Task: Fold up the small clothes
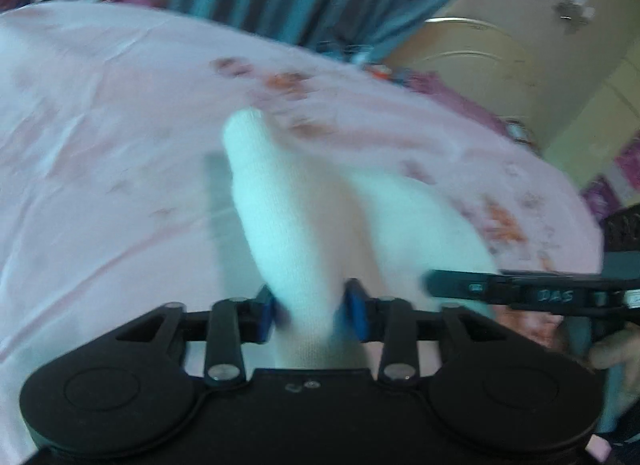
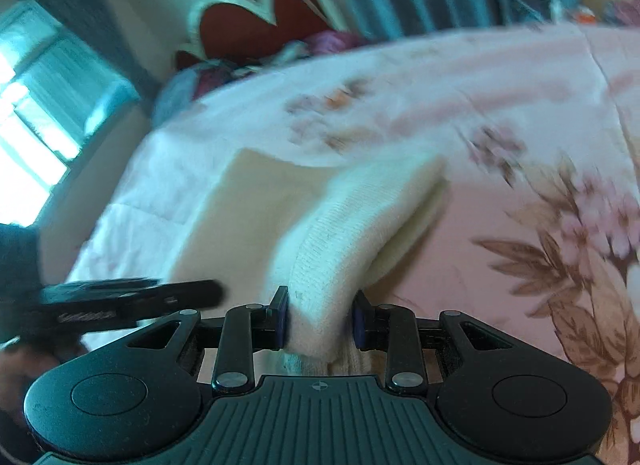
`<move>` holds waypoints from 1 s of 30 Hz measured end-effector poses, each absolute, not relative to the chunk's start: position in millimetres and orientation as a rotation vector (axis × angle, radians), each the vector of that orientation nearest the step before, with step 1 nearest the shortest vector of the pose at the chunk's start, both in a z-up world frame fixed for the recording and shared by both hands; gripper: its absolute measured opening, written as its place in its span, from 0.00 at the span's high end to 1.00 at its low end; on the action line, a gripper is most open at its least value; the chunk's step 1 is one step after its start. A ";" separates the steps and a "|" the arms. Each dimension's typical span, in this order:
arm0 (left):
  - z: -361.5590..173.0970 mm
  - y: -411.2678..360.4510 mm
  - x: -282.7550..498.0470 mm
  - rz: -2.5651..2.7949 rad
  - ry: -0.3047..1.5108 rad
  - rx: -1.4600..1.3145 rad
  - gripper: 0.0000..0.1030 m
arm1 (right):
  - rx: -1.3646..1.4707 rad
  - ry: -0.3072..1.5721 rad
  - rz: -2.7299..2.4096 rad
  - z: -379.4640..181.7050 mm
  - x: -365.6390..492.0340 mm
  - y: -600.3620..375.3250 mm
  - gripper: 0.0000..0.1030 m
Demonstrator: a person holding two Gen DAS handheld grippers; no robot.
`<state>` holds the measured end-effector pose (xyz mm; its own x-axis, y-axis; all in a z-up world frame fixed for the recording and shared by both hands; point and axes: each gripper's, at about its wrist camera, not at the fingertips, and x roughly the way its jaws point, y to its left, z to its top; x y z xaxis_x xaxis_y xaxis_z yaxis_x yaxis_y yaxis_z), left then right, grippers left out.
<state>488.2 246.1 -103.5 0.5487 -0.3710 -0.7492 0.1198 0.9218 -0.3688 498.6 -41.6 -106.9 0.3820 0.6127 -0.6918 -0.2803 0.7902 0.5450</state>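
Heavy motion blur, fisheye warp, bright window [image 2: 36, 105] glare.

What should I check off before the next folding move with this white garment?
1. Left claw shut on the white garment: ok.
2. Right claw shut on the same garment: ok.
3. Garment over the floral bedspread, not past its edge: ok.
4. Claws apart from each other: ok, right claw sits beside the left.
5. Edges aligned for the fold: cannot tell, motion blur.
6. Garment free of wrinkles: cannot tell.

White garment [image 1: 288, 225]; pink bedspread [image 1: 100, 125] (floral print).
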 end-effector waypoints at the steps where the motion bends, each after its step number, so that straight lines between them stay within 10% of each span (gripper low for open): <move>1: -109.3 248.6 486.6 -0.269 0.940 -0.284 0.31 | 0.392 1.044 0.582 -116.8 500.3 -45.1 0.70; 10: -85.9 256.6 476.8 -0.240 0.786 -0.195 0.42 | 0.297 0.900 0.463 -85.0 488.6 -57.1 0.47; 14: -67.3 245.1 500.3 -0.307 0.710 -0.143 0.48 | 0.220 0.820 0.492 -68.9 507.3 -37.3 0.83; 30: -79.8 224.1 481.9 -0.359 0.743 -0.074 0.55 | 0.064 0.809 0.563 -77.6 485.2 -25.1 0.83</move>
<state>481.9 224.1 -79.8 0.6787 -0.3455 -0.6481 0.2934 0.9365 -0.1919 485.2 -25.1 -77.6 0.5526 0.5000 -0.6668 -0.4522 0.8519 0.2641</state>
